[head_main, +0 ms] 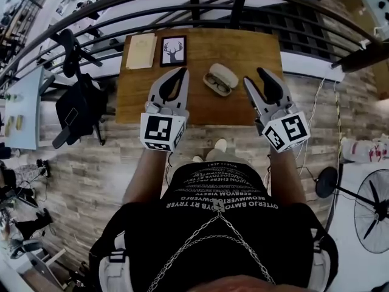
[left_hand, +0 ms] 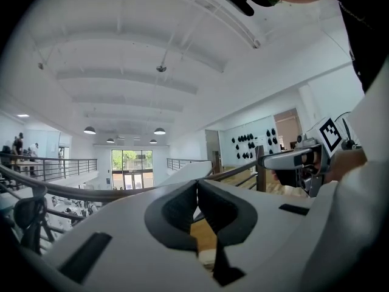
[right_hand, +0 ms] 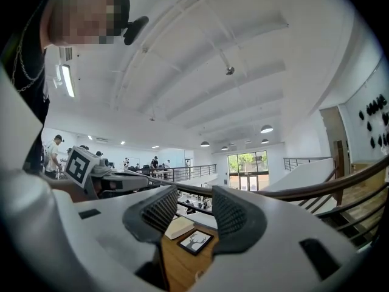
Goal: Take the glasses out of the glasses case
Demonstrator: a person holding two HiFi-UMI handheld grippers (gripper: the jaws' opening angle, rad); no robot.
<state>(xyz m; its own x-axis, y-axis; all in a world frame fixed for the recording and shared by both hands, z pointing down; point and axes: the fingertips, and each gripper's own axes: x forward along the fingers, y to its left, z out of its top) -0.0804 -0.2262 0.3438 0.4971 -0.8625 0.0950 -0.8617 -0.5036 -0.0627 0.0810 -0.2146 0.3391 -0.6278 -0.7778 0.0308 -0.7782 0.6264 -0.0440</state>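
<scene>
Several lines of white capital print are seen on the person's black T-shirt [head_main: 222, 196] in the head view. They are turned upside down and are too small, so no word can be read with certainty. A black-and-white square marker, without letters or numbers, is shown on the left gripper's cube [head_main: 162, 132] and on the right gripper's cube [head_main: 287, 131].

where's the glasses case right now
In the head view the glasses case lies on the wooden table, between the left tongs and the right tongs, just right of the framed deer picture.
</scene>
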